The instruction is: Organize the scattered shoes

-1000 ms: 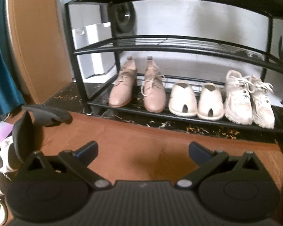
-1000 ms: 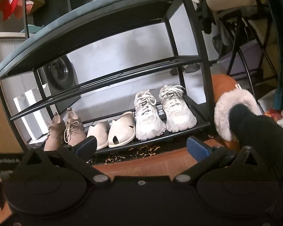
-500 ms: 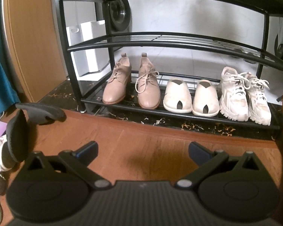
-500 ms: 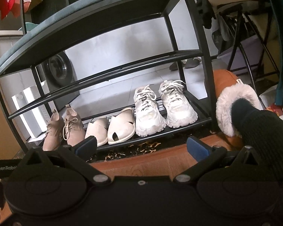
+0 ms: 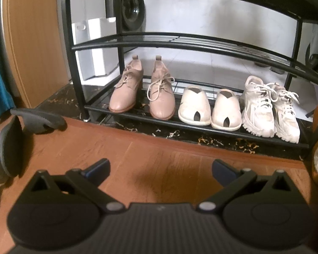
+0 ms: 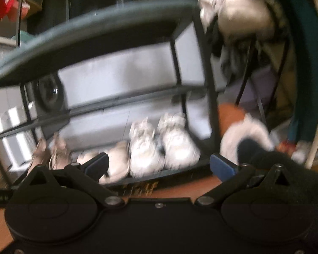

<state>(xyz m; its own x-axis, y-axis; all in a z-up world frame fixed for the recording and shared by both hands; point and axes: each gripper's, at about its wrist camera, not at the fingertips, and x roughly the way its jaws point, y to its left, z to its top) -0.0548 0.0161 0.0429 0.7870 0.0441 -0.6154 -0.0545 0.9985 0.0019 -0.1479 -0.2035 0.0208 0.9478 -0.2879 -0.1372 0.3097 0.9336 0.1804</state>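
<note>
With both my jaws spread apart and holding nothing, left gripper (image 5: 161, 168) faces the shoe rack (image 5: 201, 124). Bottom shelf, left to right: pink lace-ups (image 5: 142, 93), cream slip-ons (image 5: 209, 110), white sneakers (image 5: 269, 110). Right gripper (image 6: 159, 164) view blurred; fur-trimmed boot (image 6: 239, 133) just right of rack.

Blurred white sneakers (image 6: 163, 146) on rack (image 6: 116, 40)

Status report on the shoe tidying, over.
Left gripper open, empty; right gripper open, empty. Three pairs on rack's bottom shelf. Black slippers loose on floor, left. Path clear.
</note>
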